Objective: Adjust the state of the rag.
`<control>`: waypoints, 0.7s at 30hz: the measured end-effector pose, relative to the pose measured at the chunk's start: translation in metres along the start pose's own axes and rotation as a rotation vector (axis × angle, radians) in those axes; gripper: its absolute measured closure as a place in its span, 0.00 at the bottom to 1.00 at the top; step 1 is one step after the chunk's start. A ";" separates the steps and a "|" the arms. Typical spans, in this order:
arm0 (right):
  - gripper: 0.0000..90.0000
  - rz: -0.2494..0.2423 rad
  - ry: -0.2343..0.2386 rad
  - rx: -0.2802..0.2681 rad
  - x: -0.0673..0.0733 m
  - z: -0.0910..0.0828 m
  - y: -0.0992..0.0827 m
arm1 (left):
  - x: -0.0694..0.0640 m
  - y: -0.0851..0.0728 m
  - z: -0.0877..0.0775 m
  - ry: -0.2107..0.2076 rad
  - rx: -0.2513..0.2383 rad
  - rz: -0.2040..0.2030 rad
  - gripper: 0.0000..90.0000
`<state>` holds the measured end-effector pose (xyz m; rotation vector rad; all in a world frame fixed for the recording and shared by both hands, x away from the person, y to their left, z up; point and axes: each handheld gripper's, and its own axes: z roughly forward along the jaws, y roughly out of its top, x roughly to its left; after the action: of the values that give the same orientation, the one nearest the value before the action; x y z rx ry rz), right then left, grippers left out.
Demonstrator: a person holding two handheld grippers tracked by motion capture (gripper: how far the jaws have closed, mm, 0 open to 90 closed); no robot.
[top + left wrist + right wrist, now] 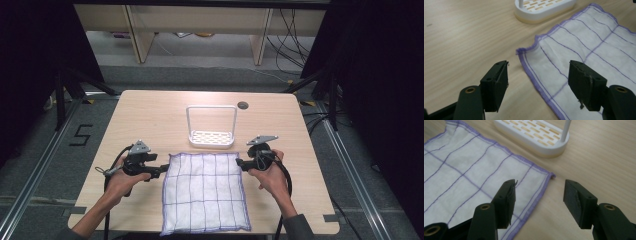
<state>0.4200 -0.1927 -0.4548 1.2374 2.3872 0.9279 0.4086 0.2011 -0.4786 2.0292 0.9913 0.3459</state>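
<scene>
White cloth [206,192] with purple grid: lies flat at the table's [150,112] near edge. Left gripper [161,171]: jaws open, straddling its far left corner. Right gripper [239,163]: jaws open, at its far right corner. White rack [211,136]: just beyond the cloth.

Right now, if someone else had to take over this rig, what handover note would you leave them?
Left gripper: open, jaws astride the left edge of the cloth near its far left corner, gripping nothing.
Right gripper: open, jaws astride the right edge near the far right corner, gripping nothing.
Cloth: spread flat on the table, unfolded.
White rack: just beyond the cloth's far edge, nothing hanging on it.
Done: both grippers lined up at the far corners.
Left: probably close on both corners, then lift the cloth.
</scene>
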 end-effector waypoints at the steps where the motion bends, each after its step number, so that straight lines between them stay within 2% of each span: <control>1: 0.49 0.010 0.002 0.008 -0.001 0.003 0.003 | 0.002 0.003 0.002 -0.002 0.006 -0.001 0.35; 2: 0.49 0.014 0.006 0.006 -0.003 0.007 0.005 | 0.004 0.004 0.004 0.003 0.004 -0.005 0.34; 3: 0.48 0.027 0.013 0.028 -0.004 0.008 0.008 | 0.006 0.006 0.006 0.012 0.003 -0.009 0.34; 4: 0.48 0.026 0.010 0.031 -0.006 0.011 0.010 | 0.008 0.007 0.008 0.010 0.020 -0.007 0.32; 6: 0.47 0.038 0.007 0.025 -0.008 0.016 0.012 | 0.010 0.008 0.013 -0.012 0.021 -0.017 0.30; 9: 0.46 0.038 0.004 0.041 -0.014 0.021 0.015 | 0.014 0.010 0.018 -0.006 0.035 -0.004 0.27; 10: 0.46 0.034 0.004 0.042 -0.015 0.022 0.016 | 0.014 0.010 0.021 -0.008 0.034 -0.014 0.27; 11: 0.46 0.033 -0.002 0.041 -0.017 0.025 0.016 | 0.016 0.011 0.023 -0.013 0.042 -0.006 0.25; 12: 0.46 0.056 0.007 0.042 -0.017 0.026 0.017 | 0.015 0.011 0.025 -0.014 0.041 -0.009 0.24; 13: 0.46 0.057 0.011 0.044 -0.018 0.028 0.017 | 0.015 0.013 0.026 -0.027 0.049 -0.004 0.23; 14: 0.46 0.056 0.017 0.045 -0.019 0.030 0.017 | 0.016 0.014 0.027 -0.026 0.039 0.018 0.23; 17: 0.46 0.060 0.013 0.054 -0.020 0.036 0.017 | 0.016 0.016 0.031 -0.025 0.034 0.016 0.22; 19: 0.46 0.052 0.012 0.056 -0.021 0.040 0.017 | 0.019 0.018 0.033 -0.038 0.051 0.035 0.20; 20: 0.46 0.036 0.011 0.057 -0.021 0.041 0.017 | 0.019 0.019 0.035 -0.036 0.048 0.027 0.20; 21: 0.46 0.055 0.005 0.055 -0.020 0.042 0.018 | 0.019 0.019 0.037 -0.035 0.049 0.038 0.19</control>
<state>0.4647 -0.1847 -0.4748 1.3291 2.4091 0.8882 0.4515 0.1886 -0.4884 2.0938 0.9490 0.3082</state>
